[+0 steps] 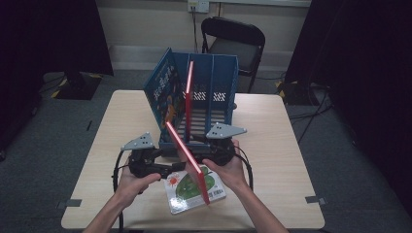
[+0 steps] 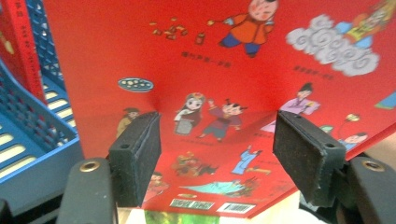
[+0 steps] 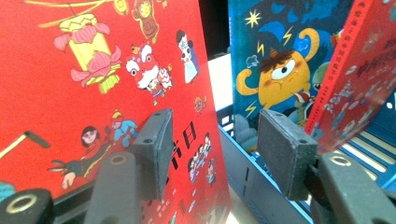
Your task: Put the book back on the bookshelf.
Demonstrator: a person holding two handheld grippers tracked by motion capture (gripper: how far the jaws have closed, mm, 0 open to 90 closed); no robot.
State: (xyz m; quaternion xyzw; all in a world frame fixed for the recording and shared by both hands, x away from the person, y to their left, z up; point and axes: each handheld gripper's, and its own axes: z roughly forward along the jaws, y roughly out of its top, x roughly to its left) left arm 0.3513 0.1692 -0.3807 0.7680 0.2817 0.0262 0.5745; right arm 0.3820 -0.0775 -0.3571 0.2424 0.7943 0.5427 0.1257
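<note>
You had the high view looking down over the table (image 1: pixel 272 145), while both gripper views faced the same red book (image 2: pixel 233 70) up close from opposite sides.

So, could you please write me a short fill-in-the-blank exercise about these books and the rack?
1. The book held up on edge between the two grippers has a ____ cover.
2. The rack at the middle of the table is ____.
3. A green book lies flat on the ____, under the held one.
4. The number of books standing in the rack is ____.

Missing words: red; blue; table; two
</note>
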